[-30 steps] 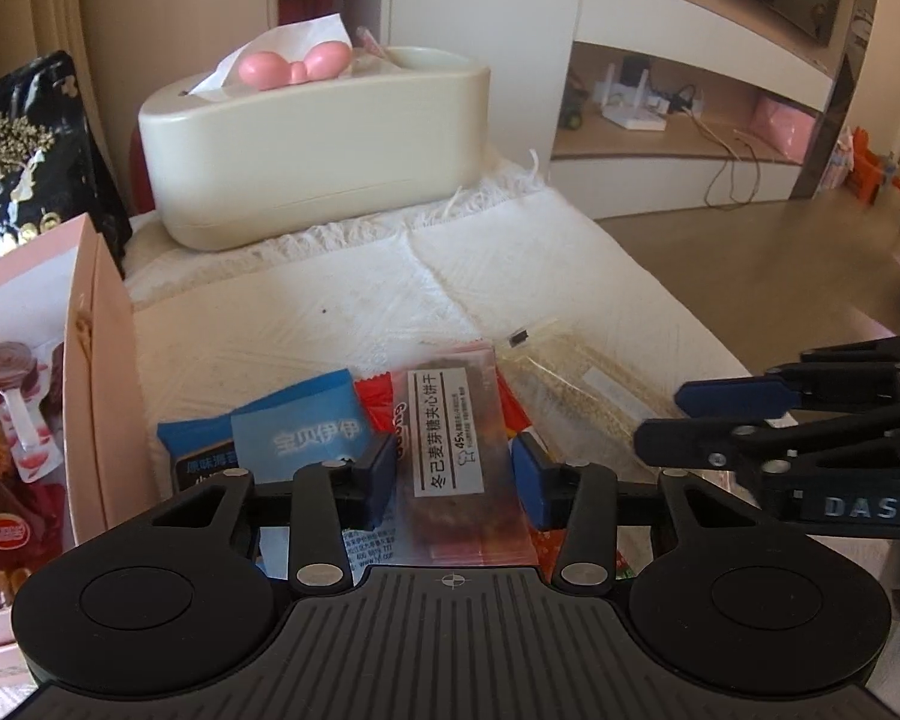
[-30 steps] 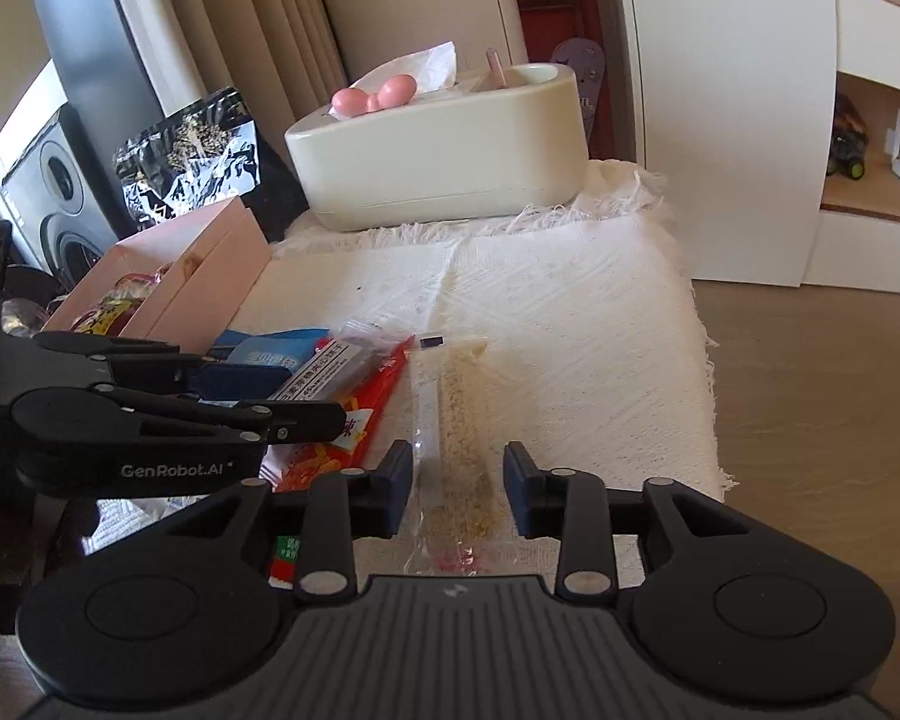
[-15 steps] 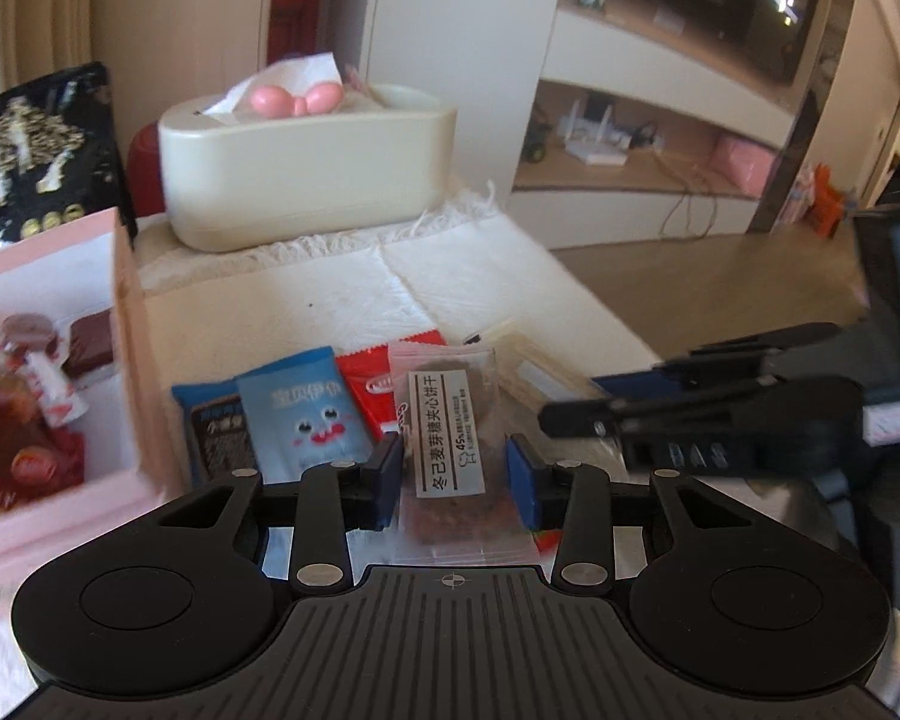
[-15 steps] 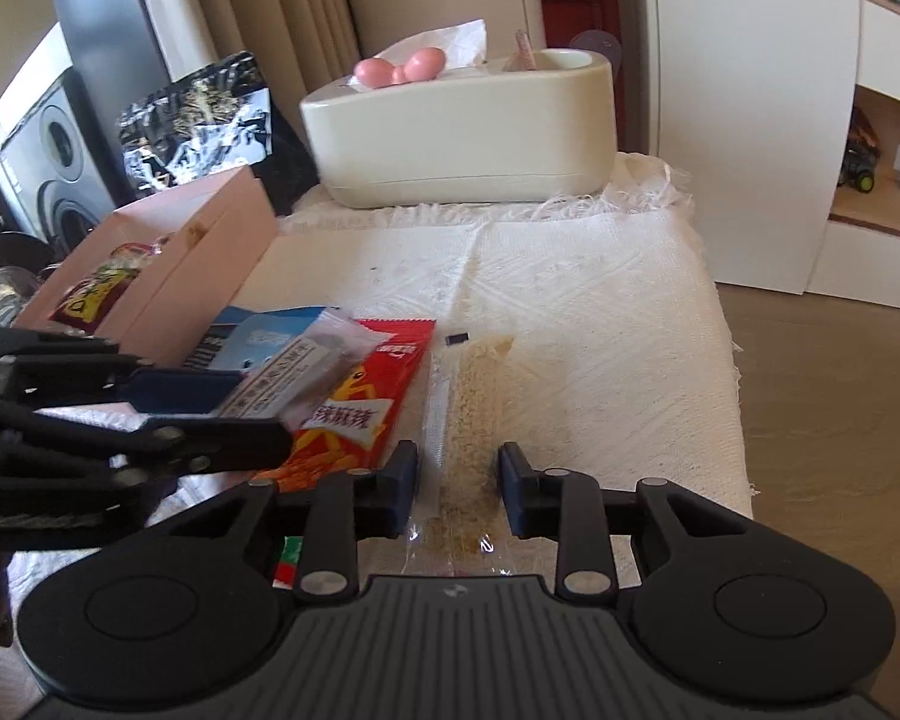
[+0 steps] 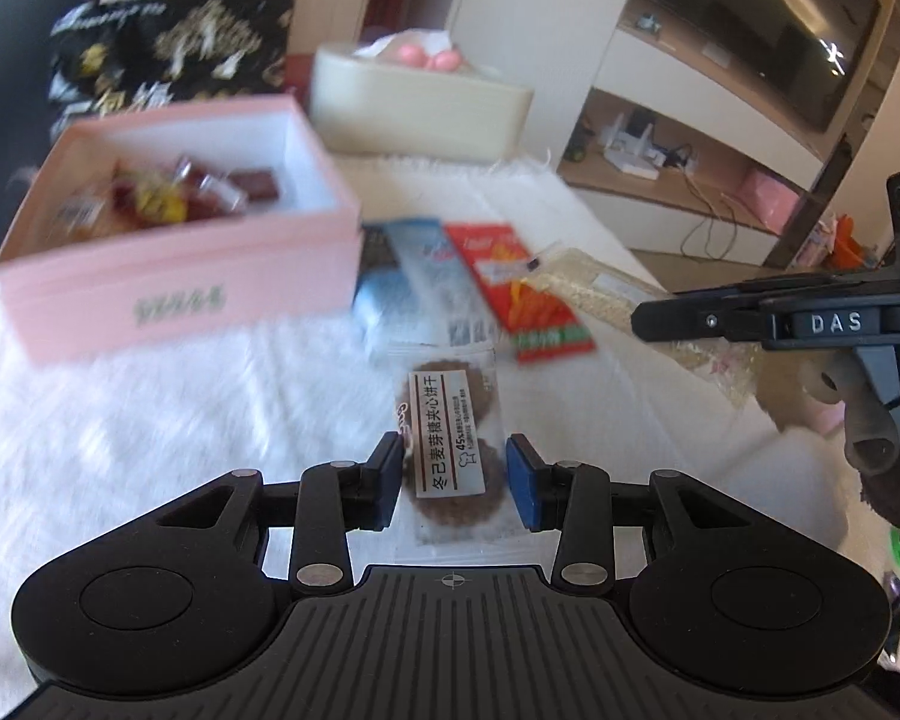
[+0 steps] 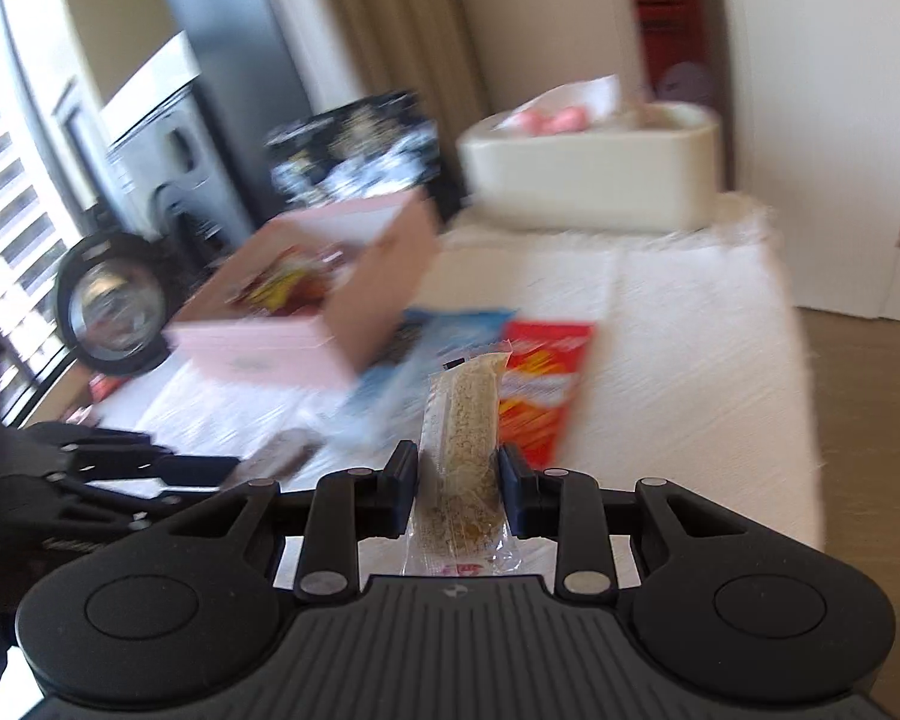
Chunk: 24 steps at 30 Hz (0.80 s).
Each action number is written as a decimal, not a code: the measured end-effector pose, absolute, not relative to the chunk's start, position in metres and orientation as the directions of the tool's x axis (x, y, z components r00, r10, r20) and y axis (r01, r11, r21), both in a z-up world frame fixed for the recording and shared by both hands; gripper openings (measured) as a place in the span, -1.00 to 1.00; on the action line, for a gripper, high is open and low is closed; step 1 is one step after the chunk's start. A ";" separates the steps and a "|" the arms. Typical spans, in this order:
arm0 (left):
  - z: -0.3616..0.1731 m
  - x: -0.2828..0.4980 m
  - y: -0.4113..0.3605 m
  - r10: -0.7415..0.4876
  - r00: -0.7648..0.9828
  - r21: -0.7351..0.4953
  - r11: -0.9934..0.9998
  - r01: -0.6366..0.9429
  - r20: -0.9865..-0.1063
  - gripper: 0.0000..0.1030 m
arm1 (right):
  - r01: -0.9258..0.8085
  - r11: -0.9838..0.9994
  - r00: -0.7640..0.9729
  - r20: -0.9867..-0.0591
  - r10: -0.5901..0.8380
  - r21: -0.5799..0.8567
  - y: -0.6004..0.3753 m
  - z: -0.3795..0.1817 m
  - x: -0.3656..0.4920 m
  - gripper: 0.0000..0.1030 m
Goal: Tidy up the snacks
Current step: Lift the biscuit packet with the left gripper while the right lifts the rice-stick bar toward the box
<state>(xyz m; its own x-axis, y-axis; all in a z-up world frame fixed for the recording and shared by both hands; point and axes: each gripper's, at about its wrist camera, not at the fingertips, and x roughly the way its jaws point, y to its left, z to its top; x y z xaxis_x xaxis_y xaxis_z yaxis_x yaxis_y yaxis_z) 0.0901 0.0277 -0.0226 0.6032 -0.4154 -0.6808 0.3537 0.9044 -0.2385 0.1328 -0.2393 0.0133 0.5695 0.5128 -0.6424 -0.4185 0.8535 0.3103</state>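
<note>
Snacks mid-sort: left gripper fingers pinch a biscuit packet, right gripper fingers clamp a crumbly bar — both lifted over the surface. Pink box holds several treats; blue packet and red packet remain outside.

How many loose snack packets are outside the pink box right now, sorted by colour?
Blue packets: 1
Red packets: 1
Clear packets with brown biscuits: 1, between the fingers of the left hand-held gripper
Clear packets with a pale crumbly bar: 1, in the right hand-held gripper
Total: 4
</note>
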 end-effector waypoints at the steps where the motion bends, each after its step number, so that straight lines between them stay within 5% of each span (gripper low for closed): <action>1: -0.023 0.084 0.032 -0.415 0.601 -0.245 0.905 0.347 -0.683 -0.17 | -0.440 0.841 0.547 -0.649 0.529 0.315 -0.232 0.013 0.127 -0.44; 14: 0.019 0.064 0.082 -0.363 0.740 -0.244 0.931 0.270 -0.567 -0.17 | -0.603 0.744 0.471 -0.624 0.624 0.290 -0.164 0.042 0.092 -0.44; 21: 0.048 0.143 0.107 -0.324 0.853 -0.303 0.930 0.208 -0.410 -0.17 | -0.630 0.742 0.517 -0.589 0.622 0.230 -0.143 0.069 0.106 -0.44; 24: 0.034 0.190 0.116 -0.371 0.826 -0.370 0.904 0.215 -0.425 -0.10 | -0.627 0.745 0.515 -0.597 0.615 0.227 -0.136 0.068 0.114 -0.44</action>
<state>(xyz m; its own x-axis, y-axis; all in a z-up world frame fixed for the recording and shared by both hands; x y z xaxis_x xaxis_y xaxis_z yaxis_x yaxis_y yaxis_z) 0.1901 0.1161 0.0341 0.8258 -0.3705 -0.4252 0.2149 0.9038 -0.3702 0.1141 -0.1364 0.0676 0.5146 0.6152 -0.5972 -0.6272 0.7451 0.2271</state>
